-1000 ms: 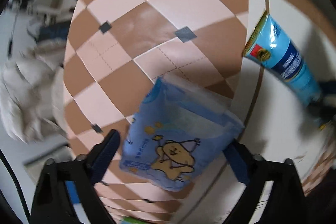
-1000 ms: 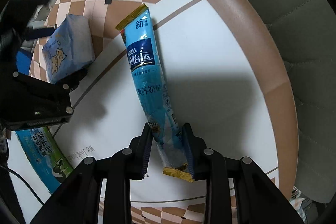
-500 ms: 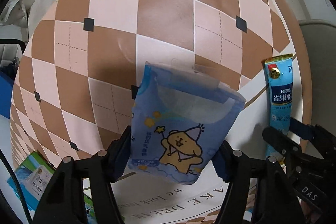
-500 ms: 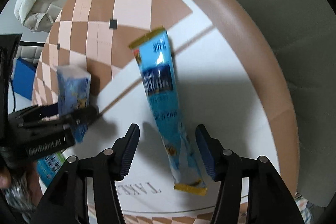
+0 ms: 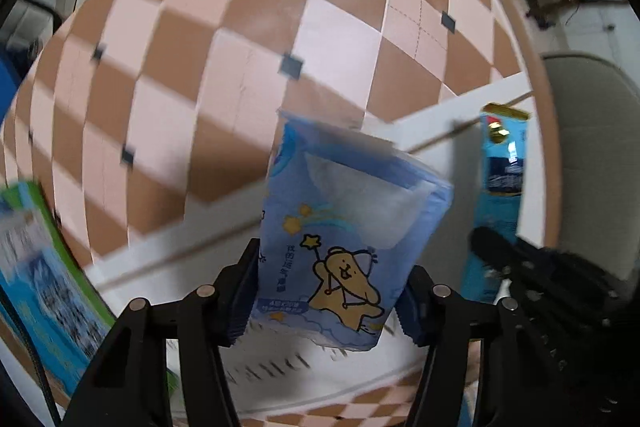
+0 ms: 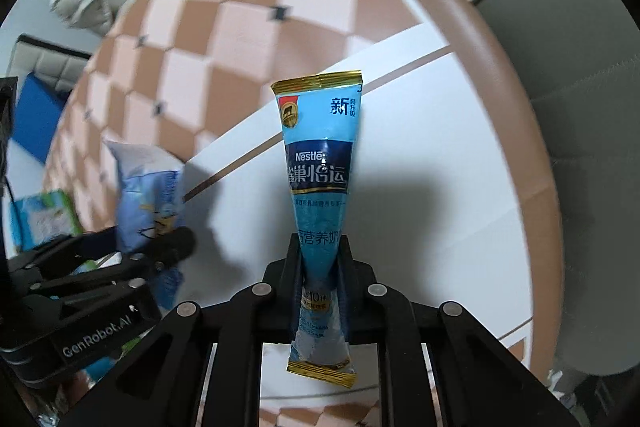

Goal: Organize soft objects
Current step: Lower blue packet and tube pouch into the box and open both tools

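In the right wrist view, the right gripper had closed tight on the long light-blue foil sachet with gold crimped ends, pinching it thin at about its lower third. Half a second earlier those jaws stood wide apart on either side of the sachet, which lay flat on the round table with a white centre, brown rim and checked pink-and-brown cloth. Now the sachet stood up out of the jaws at the centre of the frame, its shadow falling on the white surface to the right, so it appeared to be lifted clear, though contact under its lower end could not be ruled out.

In the left wrist view, the left gripper was clamped on the soft blue plastic tissue pack printed with a cartoon bear, jaws pressed against its two sides as in the earlier pictures. The pack sat at lower centre of the frame, over the edge where cloth met white surface; motion blur suggested the hand was travelling. A green-and-blue pouch lay at the far left, untouched.

With both soft items now gripped, the picking step looked finished for this pair; what remained was likely carrying them to wherever they are to be grouped.
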`<state>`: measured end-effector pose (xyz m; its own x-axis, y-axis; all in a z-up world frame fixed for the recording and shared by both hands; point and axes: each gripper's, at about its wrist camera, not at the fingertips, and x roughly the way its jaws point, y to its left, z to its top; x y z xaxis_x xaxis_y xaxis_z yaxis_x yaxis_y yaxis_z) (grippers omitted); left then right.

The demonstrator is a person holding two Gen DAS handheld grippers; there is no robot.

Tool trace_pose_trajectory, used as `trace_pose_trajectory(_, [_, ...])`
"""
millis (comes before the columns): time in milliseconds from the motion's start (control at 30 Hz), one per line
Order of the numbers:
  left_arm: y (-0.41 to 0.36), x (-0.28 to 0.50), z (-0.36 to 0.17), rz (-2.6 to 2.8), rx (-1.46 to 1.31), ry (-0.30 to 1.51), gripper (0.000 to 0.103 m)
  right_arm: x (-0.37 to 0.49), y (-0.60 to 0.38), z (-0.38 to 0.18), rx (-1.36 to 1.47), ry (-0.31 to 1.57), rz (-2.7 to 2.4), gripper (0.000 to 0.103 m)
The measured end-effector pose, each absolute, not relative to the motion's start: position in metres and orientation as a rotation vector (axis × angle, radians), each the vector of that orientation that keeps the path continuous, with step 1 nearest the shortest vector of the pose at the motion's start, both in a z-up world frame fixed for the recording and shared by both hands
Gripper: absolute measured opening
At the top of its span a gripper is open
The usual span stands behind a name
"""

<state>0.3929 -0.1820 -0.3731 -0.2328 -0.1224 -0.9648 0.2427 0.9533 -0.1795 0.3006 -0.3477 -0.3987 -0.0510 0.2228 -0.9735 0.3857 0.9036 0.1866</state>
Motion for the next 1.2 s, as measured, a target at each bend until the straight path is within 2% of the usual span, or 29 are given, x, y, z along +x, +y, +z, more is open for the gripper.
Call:
trace_pose_trajectory(300, [-0.097, 0.357, -0.322, -0.312, -0.162, 1.701, 0.053, 0.294, -0.274, -0.333, 0.455, 1.553, 0.027, 0.016])
trace_pose_trajectory(600, [-0.016, 0.356, -0.266, -0.267, -0.251, 1.612, 0.053, 0.282, -0.227, -0.258, 0.42, 1.468, 0.109, 0.016])
trace_pose_trajectory(733, [0.041, 0.36, -0.242, -0.198, -0.263, 1.586, 0.053, 0.28, -0.177, -0.234, 0.421, 1.446, 0.203, 0.016])
trace_pose_trajectory(967, [0.108, 0.381, -0.268, -0.104, -0.288, 1.651, 0.053, 0.296, -0.072, -0.237, 0.385, 1.455, 0.285, 0.016])
trace_pose_trajectory(1200, [0.126, 0.397, -0.304, -0.112, -0.318, 1.742, 0.053, 0.312, -0.016, -0.265, 0.271, 1.513, 0.24, 0.016])
